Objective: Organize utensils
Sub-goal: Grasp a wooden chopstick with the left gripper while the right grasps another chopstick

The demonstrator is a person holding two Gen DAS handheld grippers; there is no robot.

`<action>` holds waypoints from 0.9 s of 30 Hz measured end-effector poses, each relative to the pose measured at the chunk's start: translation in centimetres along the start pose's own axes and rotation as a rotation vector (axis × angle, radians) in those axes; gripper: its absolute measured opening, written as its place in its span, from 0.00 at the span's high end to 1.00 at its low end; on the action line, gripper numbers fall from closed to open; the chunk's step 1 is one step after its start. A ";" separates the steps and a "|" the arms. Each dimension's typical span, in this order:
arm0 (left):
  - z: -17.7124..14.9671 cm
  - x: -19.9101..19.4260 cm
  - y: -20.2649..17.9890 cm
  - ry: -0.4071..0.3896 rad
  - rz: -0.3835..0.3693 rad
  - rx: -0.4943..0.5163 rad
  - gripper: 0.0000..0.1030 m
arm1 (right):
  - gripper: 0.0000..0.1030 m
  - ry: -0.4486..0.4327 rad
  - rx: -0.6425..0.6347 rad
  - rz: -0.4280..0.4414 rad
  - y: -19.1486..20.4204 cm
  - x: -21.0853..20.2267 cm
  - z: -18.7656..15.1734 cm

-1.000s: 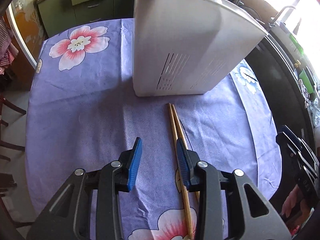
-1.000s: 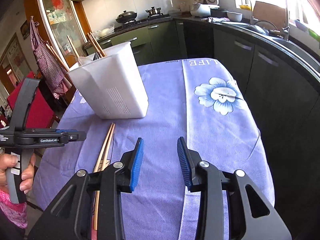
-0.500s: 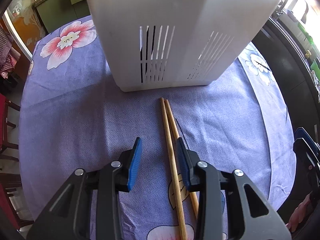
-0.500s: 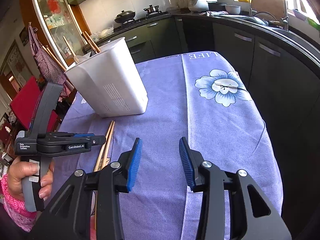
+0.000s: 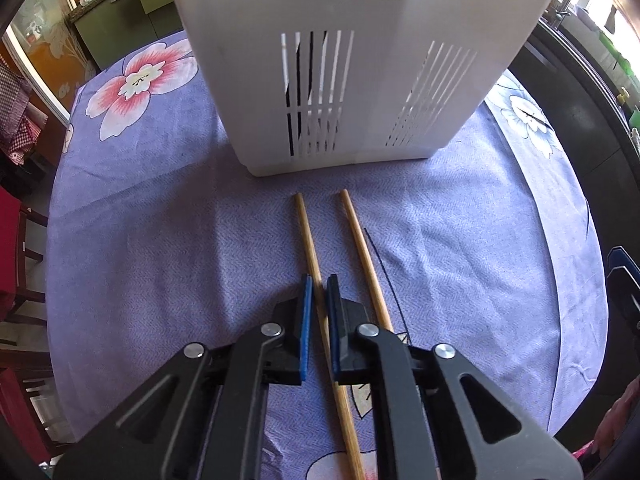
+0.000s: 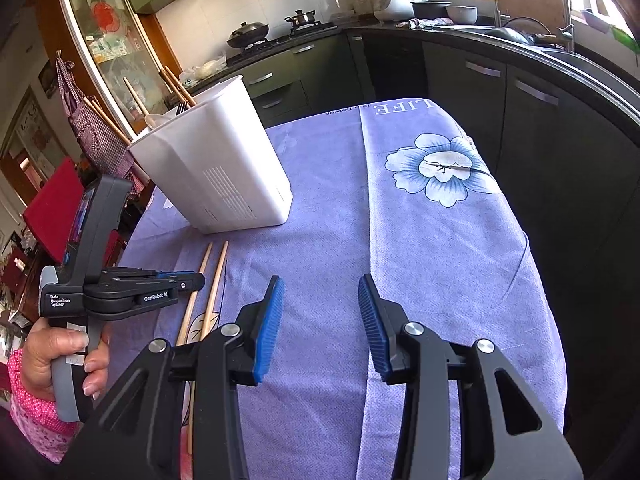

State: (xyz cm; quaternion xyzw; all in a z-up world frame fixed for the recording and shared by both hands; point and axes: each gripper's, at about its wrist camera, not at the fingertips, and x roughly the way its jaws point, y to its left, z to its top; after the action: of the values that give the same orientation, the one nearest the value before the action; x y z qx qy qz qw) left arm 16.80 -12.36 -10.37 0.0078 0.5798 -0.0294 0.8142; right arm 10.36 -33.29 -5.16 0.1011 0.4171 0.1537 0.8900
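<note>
Two wooden chopsticks lie on the purple flowered tablecloth in front of a white slotted utensil holder (image 5: 360, 60). My left gripper (image 5: 319, 284) is shut on the left chopstick (image 5: 308, 232), low at the cloth. The right chopstick (image 5: 360, 248) lies free beside it, spread a little apart. In the right wrist view the left gripper (image 6: 192, 280) sits over the chopsticks (image 6: 218, 276), and the holder (image 6: 216, 172) shows several utensils standing in it. My right gripper (image 6: 320, 300) is open and empty above bare cloth.
The table (image 6: 440, 260) edge drops off on the right toward dark kitchen cabinets (image 6: 560, 140). A red chair (image 6: 52, 204) stands at the left. A counter with stove and sink runs along the back.
My left gripper has lowered toward the table and shut on the left chopstick. The two chopsticks have spread apart. The right gripper has stayed open and almost still.
</note>
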 end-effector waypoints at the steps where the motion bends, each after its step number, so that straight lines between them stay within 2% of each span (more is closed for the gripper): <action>1: 0.0 -0.1 0.6 -0.001 -0.001 0.001 0.93 | 0.62 0.003 0.001 -0.004 -0.1 0.1 0.0; 7: -0.4 -1.4 2.7 -0.025 -0.008 -0.012 0.94 | 0.59 0.058 -0.032 -0.025 0.6 1.7 -0.4; 12: -0.6 -3.1 5.2 -0.056 -0.018 -0.045 0.94 | 0.60 0.098 -0.103 0.000 3.8 4.0 -0.3; 15: -0.5 -4.4 7.0 -0.082 -0.024 -0.072 0.94 | 0.68 0.142 -0.157 0.043 6.5 5.7 0.2; 17: -0.5 -5.3 8.2 -0.106 -0.018 -0.090 0.94 | 0.69 0.166 -0.202 0.051 8.5 7.0 0.5; 18: -0.5 -5.8 8.6 -0.117 -0.011 -0.098 0.94 | 0.71 0.180 -0.225 0.050 9.5 7.6 0.6; 22: -0.8 -6.3 10.1 -0.129 -0.008 -0.120 0.94 | 0.72 0.224 -0.301 0.031 12.7 10.0 0.7; 27: -1.3 -6.0 10.4 -0.122 -0.020 -0.114 0.94 | 0.72 0.265 -0.334 -0.024 14.4 12.4 0.1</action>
State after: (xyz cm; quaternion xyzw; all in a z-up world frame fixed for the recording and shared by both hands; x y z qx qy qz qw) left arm 14.25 -1.64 -5.34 -0.0461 0.5301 -0.0050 0.8467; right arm 15.20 -15.46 -9.48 -0.0742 0.5004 0.2219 0.8336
